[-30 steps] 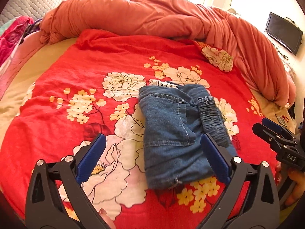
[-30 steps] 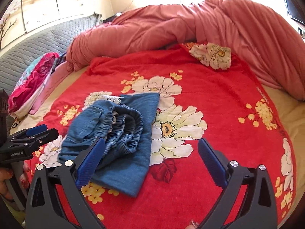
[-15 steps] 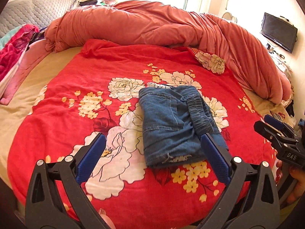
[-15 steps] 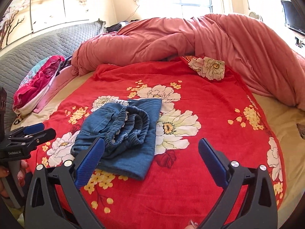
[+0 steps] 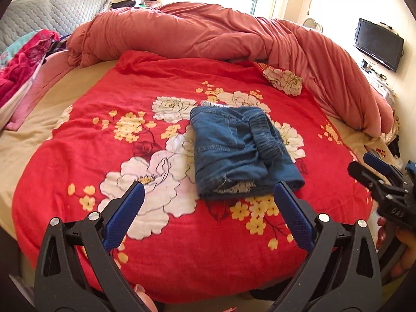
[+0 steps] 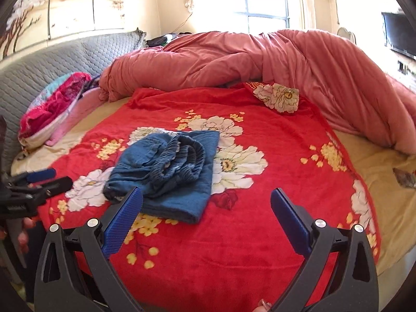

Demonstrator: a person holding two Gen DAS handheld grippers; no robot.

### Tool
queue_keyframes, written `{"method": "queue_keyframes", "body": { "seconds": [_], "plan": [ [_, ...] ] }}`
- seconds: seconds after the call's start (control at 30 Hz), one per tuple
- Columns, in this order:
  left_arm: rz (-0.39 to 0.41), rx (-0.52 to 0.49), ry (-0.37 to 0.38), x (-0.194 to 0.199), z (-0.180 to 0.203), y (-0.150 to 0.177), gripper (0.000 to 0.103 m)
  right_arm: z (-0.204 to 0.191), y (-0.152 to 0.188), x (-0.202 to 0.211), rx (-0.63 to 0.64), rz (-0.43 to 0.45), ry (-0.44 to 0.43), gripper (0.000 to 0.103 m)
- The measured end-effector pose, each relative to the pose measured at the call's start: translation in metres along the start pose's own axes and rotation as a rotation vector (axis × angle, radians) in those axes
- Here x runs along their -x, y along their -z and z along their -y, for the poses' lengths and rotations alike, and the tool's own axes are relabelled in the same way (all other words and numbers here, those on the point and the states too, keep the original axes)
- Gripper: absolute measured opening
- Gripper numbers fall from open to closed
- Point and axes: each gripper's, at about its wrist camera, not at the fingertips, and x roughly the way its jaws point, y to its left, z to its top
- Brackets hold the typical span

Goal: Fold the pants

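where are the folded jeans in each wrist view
Left wrist: folded jeans lie centre, just beyond the right finger of the open left tongs.
Right wrist: folded jeans lie left of centre, behind the left finger of the open right tongs.
Shared landmark: upturned floral blanket corner.

I see the pants (image 5: 239,153) as blue denim, matt and coarse, with a gathered elastic waistband and frayed threads at one edge. Under them lies a red floral blanket (image 5: 109,182) of plush, fleecy cloth. The pink duvet (image 5: 208,36) behind looks soft and crinkled, the grey headboard (image 6: 52,59) quilted. My left hand-held gripper (image 5: 208,197) is matt black plastic with blue, finely textured pads (image 5: 293,221) and shiny metal rivets.
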Motion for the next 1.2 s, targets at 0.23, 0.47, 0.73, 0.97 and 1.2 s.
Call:
{"method": "queue_keyframes", "body": {
  "seconds": [0.23,0.47,0.73,0.97,1.2],
  "plan": [
    [-0.018,0.003,0.011,0.003,0.004,0.019,0.094,-0.008,0.011,0.008,-0.006,-0.006,-0.011,0.098],
    [-0.049,-0.005,0.007,0.000,0.007,0.034,0.094,-0.009,0.019,0.011,-0.025,-0.024,-0.032,0.098],
    [-0.090,0.016,0.010,-0.006,0.002,0.045,0.094,-0.010,0.041,0.006,-0.010,-0.088,-0.020,0.098],
    [-0.107,0.015,0.011,-0.010,0.003,0.048,0.094,-0.012,0.052,-0.001,-0.010,-0.125,-0.015,0.098],
    [-0.112,0.013,0.009,-0.011,0.004,0.050,0.094,-0.013,0.052,-0.002,-0.007,-0.122,-0.013,0.098]
  ]
}}
